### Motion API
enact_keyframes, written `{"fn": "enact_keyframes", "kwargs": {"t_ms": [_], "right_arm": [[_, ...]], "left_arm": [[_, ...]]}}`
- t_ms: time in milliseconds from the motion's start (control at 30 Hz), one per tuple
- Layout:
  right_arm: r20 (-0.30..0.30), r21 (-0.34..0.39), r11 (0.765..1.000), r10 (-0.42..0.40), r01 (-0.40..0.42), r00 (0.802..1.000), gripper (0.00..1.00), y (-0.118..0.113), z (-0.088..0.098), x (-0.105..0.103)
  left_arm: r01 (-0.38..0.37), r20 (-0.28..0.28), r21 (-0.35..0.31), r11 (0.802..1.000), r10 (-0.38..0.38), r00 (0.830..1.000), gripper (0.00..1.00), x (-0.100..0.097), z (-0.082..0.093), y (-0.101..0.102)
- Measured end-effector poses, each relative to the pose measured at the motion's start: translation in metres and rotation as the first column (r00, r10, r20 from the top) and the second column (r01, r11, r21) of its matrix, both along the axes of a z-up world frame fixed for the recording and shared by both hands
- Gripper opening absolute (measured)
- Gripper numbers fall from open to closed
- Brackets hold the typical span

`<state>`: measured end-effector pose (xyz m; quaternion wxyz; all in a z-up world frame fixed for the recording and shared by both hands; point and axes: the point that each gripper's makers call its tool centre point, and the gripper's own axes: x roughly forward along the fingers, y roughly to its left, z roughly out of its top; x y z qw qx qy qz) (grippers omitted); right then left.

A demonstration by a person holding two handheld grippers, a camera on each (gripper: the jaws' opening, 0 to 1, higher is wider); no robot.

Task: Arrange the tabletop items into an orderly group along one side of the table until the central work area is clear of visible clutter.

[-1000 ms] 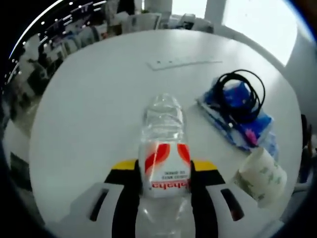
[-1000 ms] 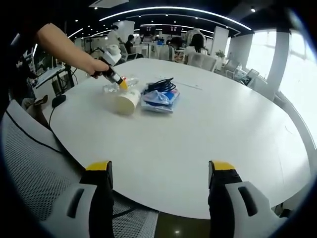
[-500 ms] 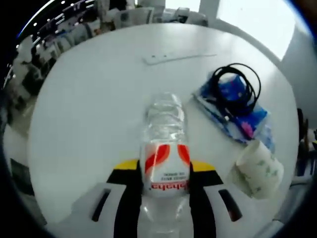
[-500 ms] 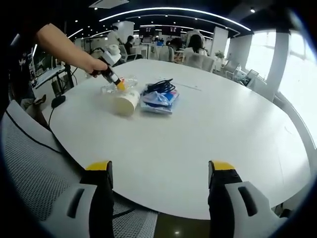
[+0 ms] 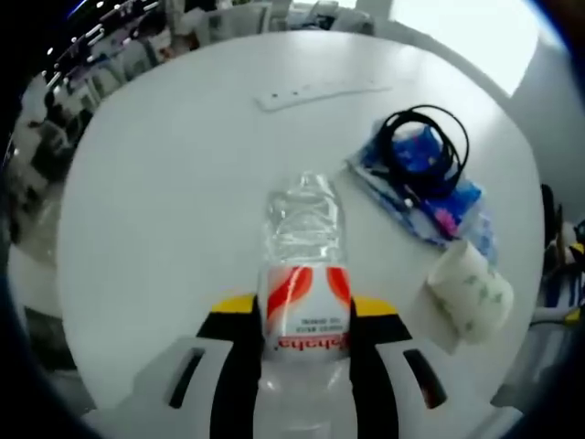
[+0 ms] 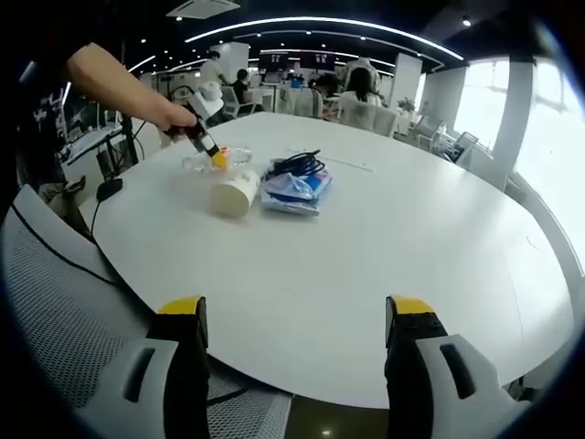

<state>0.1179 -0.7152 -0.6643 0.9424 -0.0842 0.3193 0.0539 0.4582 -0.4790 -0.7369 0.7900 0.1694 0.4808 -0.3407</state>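
The clear plastic water bottle (image 5: 302, 274) lies on its side on the round white desk (image 5: 164, 201), clamped at its red-and-white label between the jaws of the left gripper (image 5: 302, 320) — its far end points toward the desk's middle. To its right in the left gripper view a paper cup (image 5: 471, 293) lies tipped over, and just beyond the cup sits a blue packet (image 5: 416, 197) with a coiled black cable (image 5: 425, 151) resting on top. A white power strip (image 5: 320, 91) lies farther off, well apart from the rest. In the right gripper view the bottle (image 6: 224, 160), cup (image 6: 233, 194) and packet (image 6: 294, 190) cluster near the desk's far-left side, a hand (image 6: 174, 114) holding the left gripper there. The right gripper (image 6: 294, 315) hovers at the near edge — jaws wide, holding nothing.
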Motion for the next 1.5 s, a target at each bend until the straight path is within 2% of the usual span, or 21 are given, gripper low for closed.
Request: {"fn": "enact_keyframes", "kwargs": {"t_ms": [267,433,733,800,933,1100,1367,1500], "right_arm": [[0.017,0.003,1.0,0.017,-0.017,1.0,0.79,0.003,0.002,0.001],[0.04,-0.002,0.999,0.033,-0.033,0.999,0.81,0.006,0.005,0.002],[0.087,-0.041,0.997,0.072,-0.069,0.994,0.87,0.011,0.013,0.005],[0.11,-0.059,0.994,0.096,-0.09,0.989,0.89,0.014,0.019,0.009],[0.106,-0.127,0.979,0.172,-0.158,0.979,0.94,0.021,0.024,0.016],[0.114,-0.174,0.964,0.222,-0.201,0.968,0.96,0.026,0.033,0.03],[0.164,-0.187,0.939,0.32,-0.289,0.933,0.96,0.058,0.049,0.056],[0.164,-0.19,0.923,0.367,-0.336,0.916,0.96,0.075,0.048,0.064]], "left_arm": [[0.074,-0.005,0.031,0.997,-0.074,0.997,0.33,-0.013,0.005,0.004],[0.125,-0.046,0.04,0.991,-0.123,0.991,0.34,-0.034,0.007,0.007],[0.2,-0.078,0.08,0.976,-0.194,0.978,0.34,-0.066,0.009,0.014],[0.214,-0.091,0.083,0.973,-0.207,0.974,0.34,-0.075,0.009,0.016],[0.242,-0.104,0.094,0.966,-0.232,0.967,0.34,-0.089,0.011,0.018],[0.28,-0.127,0.108,0.954,-0.266,0.956,0.34,-0.105,0.012,0.022],[0.321,-0.161,0.135,0.937,-0.299,0.941,0.33,-0.125,0.009,0.032],[0.325,-0.167,0.134,0.936,-0.301,0.939,0.34,-0.122,0.009,0.032]]}}
